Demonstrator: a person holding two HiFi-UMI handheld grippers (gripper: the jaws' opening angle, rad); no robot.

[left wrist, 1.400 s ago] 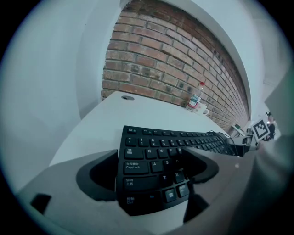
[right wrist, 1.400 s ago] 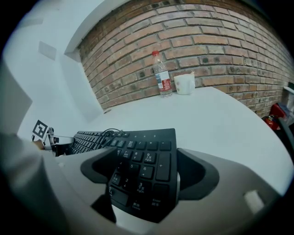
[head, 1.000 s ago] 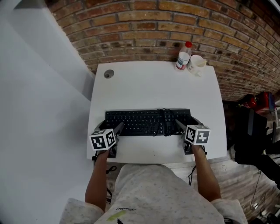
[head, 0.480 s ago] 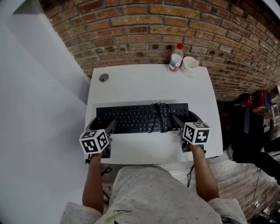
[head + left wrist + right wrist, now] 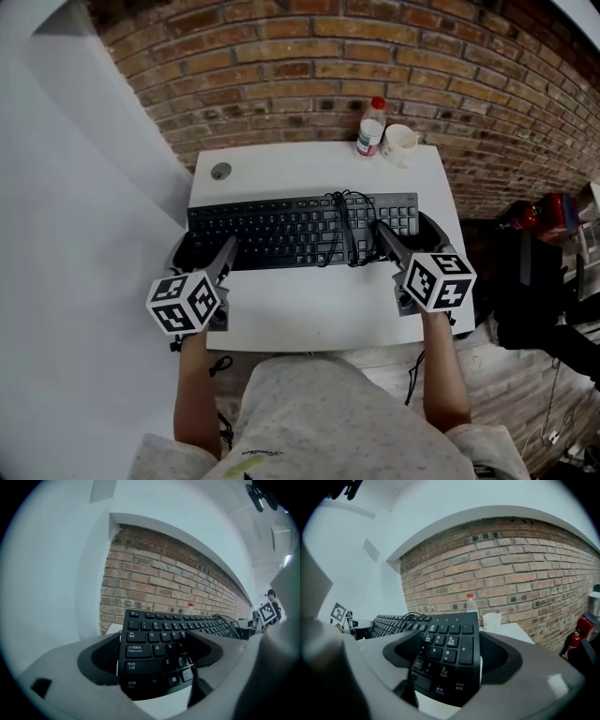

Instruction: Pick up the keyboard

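While keyboard (image 5: 281,230) hangs, capped bottle (image 5: 370,128) stands.

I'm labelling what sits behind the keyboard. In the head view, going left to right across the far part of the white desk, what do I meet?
Round cable hole → plastic bottle with a red cap → white cup.

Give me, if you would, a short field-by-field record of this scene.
keyboard: black, gripped at both ends, cable coiled on its keys
left gripper: fingers closed on the keyboard's left end
right gripper: fingers closed on its number-pad end
desk: white, bottle and cup at the back right corner
backdrop: brick wall
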